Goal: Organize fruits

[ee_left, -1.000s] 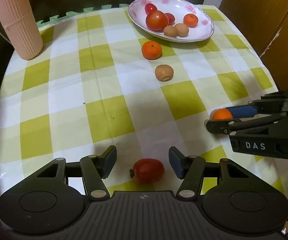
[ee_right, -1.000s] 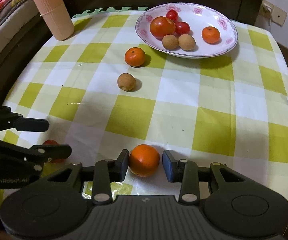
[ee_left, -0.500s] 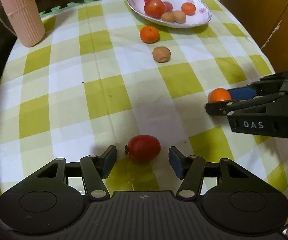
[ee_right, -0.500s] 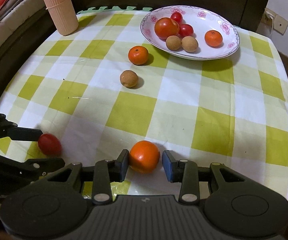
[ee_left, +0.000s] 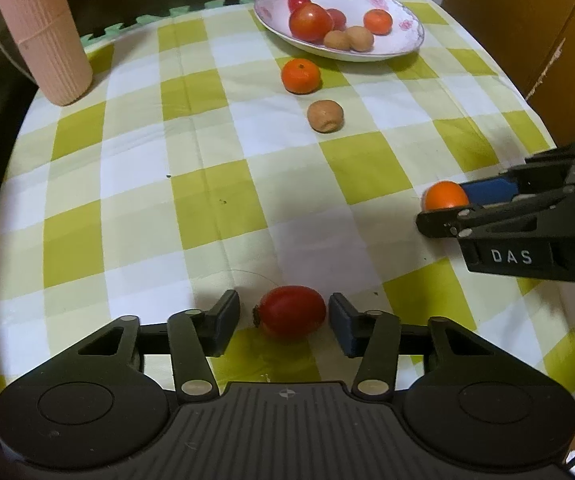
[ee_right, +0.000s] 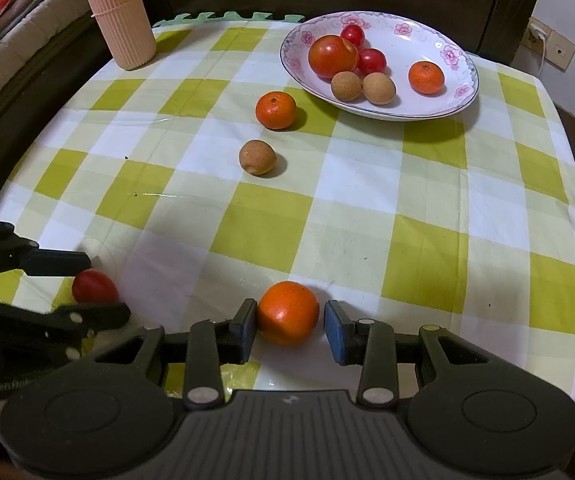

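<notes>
Between the fingers of your left gripper lies a small oblong red tomato, glossy and smooth, with a gap on each side, so those jaws stand open around it and grip nothing yet. Your right gripper brackets a round orange mandarin with a faintly dimpled skin; its left pad looks to be touching the fruit while the right pad stands just clear, so I judge it open too, about to close. Both fruits rest on the checked tablecloth, a thin green-and-white cloth that lies flat with a few creases. Far ahead of both grippers sits the oval plate, glazed white with a pink flower border, shallow and sloping, already holding six fruits: a large tomato, two small red ones, two tan rough-skinned balls and a mandarin. So the job looks a little past halfway. Left to do are four: the two you are on, plus a second mandarin just short of the plate and a tan, matte, rough-skinned fruit between it and your grippers. Round, slick fruit will roll, so squeeze centred. Ahead and to the left stands a ribbed pink cylinder, not part of the sorting.
</notes>
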The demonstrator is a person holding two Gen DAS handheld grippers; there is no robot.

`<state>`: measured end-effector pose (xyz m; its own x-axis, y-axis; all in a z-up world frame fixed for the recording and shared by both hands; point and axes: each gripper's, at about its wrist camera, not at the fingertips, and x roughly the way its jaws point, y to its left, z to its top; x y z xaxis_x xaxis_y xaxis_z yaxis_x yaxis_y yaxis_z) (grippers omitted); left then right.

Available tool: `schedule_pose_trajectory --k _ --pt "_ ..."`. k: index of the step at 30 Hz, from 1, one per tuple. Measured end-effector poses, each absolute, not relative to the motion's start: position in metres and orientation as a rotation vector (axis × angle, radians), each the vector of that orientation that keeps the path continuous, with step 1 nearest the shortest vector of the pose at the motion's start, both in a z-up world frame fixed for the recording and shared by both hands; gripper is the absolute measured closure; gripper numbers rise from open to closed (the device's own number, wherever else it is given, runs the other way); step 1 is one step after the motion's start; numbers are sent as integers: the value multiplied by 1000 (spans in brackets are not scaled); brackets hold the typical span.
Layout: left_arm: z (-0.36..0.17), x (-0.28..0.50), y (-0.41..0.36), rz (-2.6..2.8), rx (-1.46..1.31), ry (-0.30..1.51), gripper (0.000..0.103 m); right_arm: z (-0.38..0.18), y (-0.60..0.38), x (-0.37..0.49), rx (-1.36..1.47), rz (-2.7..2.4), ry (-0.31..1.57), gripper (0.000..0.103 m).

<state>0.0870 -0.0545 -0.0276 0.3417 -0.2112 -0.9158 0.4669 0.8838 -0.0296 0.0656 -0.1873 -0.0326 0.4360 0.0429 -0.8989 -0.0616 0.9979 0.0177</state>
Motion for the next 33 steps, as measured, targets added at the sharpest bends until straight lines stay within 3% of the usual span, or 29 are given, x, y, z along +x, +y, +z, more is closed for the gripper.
schedule_pose_trajectory --k 2,33 --pt "-27 88 -55 -448 250 1143 57 -32 -187 66 -19 63 1118 68" --pt "4 117 -91 -478 200 1061 58 -9 -218 69 85 47 1053 71"
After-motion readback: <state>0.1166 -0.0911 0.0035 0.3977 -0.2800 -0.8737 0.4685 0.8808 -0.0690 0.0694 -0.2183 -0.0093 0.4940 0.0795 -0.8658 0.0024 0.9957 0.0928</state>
